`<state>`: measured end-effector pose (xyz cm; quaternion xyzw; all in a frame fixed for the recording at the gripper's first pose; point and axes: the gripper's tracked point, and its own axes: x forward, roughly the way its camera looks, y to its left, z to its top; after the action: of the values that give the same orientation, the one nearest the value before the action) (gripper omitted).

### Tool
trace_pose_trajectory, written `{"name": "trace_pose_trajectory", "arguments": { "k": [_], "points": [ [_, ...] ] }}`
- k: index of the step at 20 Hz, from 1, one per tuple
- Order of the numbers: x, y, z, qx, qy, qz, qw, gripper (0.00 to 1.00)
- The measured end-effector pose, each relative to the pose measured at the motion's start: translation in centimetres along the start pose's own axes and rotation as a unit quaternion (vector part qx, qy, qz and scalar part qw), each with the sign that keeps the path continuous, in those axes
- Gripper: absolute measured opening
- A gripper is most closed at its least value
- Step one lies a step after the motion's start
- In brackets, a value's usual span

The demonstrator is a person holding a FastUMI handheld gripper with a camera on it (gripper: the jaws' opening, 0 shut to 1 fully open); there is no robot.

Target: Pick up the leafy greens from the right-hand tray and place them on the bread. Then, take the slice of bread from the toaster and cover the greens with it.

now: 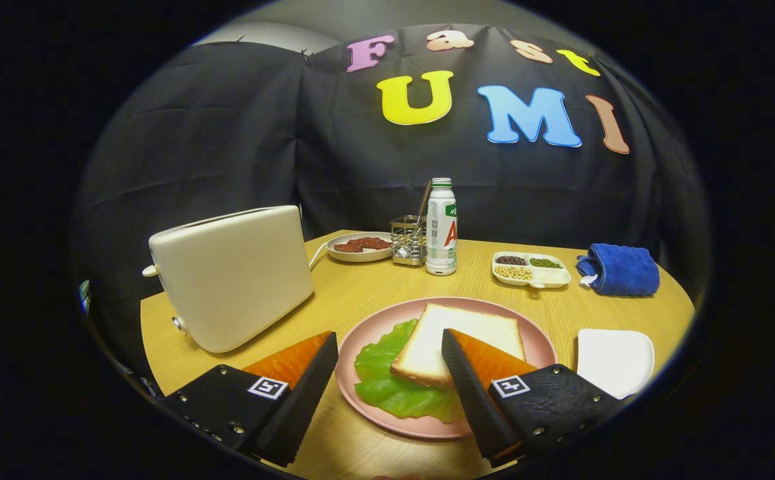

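With the bread slice lying on the leafy greens on the pink plate, we judge the covering step done, so our tool, spread wide and holding nothing above that plate's near rim, need only back away.

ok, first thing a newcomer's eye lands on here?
The pink plate just ahead of the open gripper, with a bread slice lying on green lettuce. Then the cream toaster beside the plate, and the blue towel across the table.
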<state>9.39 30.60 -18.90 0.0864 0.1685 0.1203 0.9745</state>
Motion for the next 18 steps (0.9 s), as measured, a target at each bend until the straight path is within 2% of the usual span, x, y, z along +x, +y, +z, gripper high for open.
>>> {"name": "trace_pose_trajectory", "arguments": {
  "k": [4, 10, 15, 18],
  "points": [
    [-0.5, -0.7, 0.7, 0.036, -0.021, 0.006, 0.999, 0.96],
    [-3.2, -5.3, 5.0, 0.064, -0.084, -0.017, 0.994, 0.96],
    [-6.0, -12.0, 7.2, 0.071, -0.114, -0.066, 0.989, 0.96],
    [-8.7, -17.5, 8.2, 0.060, -0.125, -0.111, 0.984, 0.95]
  ]
}}
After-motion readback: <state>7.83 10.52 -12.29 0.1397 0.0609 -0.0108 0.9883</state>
